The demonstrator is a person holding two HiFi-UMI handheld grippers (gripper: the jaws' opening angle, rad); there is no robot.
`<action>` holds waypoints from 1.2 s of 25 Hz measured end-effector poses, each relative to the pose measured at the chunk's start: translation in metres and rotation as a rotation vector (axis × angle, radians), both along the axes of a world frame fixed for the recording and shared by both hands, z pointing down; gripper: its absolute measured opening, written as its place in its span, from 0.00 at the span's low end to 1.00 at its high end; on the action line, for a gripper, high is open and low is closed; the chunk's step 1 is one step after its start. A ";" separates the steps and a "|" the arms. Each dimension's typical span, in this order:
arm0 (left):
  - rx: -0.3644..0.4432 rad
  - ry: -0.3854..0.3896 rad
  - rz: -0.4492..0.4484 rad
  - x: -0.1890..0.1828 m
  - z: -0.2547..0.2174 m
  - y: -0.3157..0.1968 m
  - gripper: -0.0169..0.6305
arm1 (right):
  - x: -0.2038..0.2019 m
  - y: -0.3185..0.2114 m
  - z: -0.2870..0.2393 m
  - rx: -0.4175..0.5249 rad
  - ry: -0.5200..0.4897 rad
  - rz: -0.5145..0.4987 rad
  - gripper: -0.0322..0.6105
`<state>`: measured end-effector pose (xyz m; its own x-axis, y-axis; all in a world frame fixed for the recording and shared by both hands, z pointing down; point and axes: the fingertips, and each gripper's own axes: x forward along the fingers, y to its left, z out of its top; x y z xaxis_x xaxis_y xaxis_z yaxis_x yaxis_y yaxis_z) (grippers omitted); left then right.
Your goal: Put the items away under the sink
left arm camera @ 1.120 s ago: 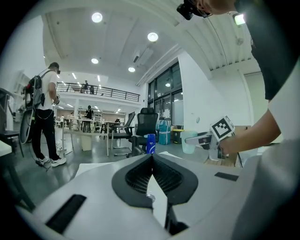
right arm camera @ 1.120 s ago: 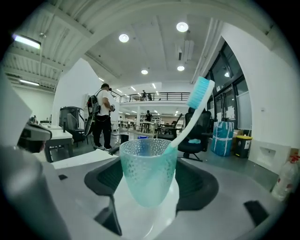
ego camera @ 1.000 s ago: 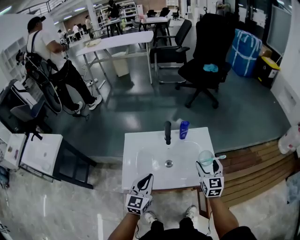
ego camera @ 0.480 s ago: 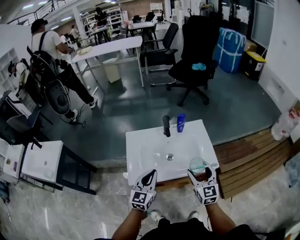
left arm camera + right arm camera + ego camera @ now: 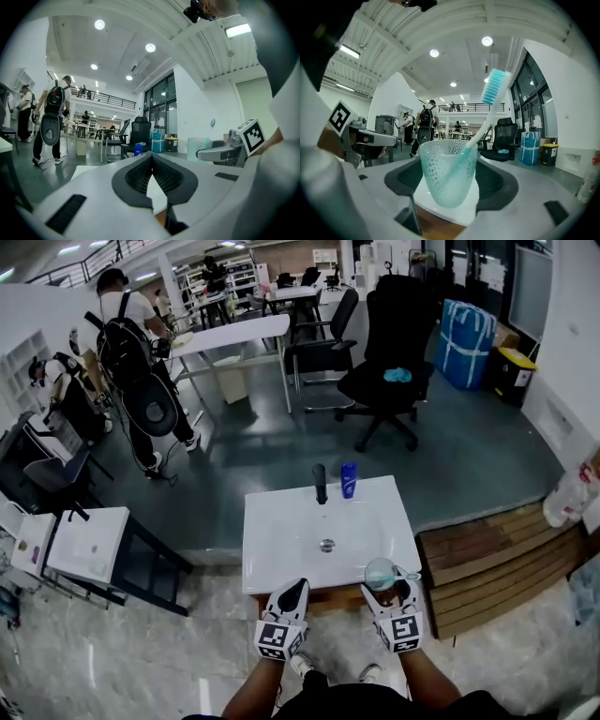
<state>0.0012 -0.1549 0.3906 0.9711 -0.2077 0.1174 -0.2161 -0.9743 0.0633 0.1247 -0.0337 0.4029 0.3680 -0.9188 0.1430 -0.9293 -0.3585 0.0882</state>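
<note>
Two tools are hovering at the front edge of the sink [image 5: 281,521]. The right tool [image 5: 393,594] is gripping the cup [image 5: 447,173], with the toothbrush [image 5: 487,112] leaning inside, above the front right corner and probably lifted clear. The left tool [image 5: 294,591] is pressing its jaws together on nothing. I judge the carrying step is starting. Next, the cup is needing a lowering under the sink, upright, while the blue bottle [image 5: 348,480] is waiting beside the tap [image 5: 320,482].
</note>
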 end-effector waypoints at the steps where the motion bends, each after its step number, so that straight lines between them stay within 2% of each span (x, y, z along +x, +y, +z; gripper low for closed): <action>1: -0.005 -0.008 -0.012 0.000 0.001 0.007 0.05 | 0.001 0.005 0.001 -0.001 0.003 -0.013 0.60; 4: -0.012 -0.027 -0.045 -0.001 0.005 0.028 0.05 | 0.003 0.018 0.003 -0.004 0.009 -0.047 0.60; 9: -0.040 -0.010 -0.097 -0.013 0.006 0.055 0.05 | -0.004 0.036 0.005 -0.004 0.019 -0.095 0.60; 12: -0.021 0.002 -0.118 -0.018 0.005 0.061 0.05 | -0.009 0.036 0.007 0.002 0.020 -0.123 0.60; 14: -0.013 -0.017 -0.120 -0.021 0.010 0.064 0.05 | -0.013 0.036 0.011 0.000 0.011 -0.129 0.61; 22: 0.001 -0.041 -0.109 -0.032 0.035 0.051 0.05 | -0.032 0.034 0.040 -0.026 -0.009 -0.100 0.61; 30: 0.003 -0.058 -0.129 -0.028 0.102 0.026 0.05 | -0.039 0.018 0.107 -0.016 -0.026 -0.085 0.61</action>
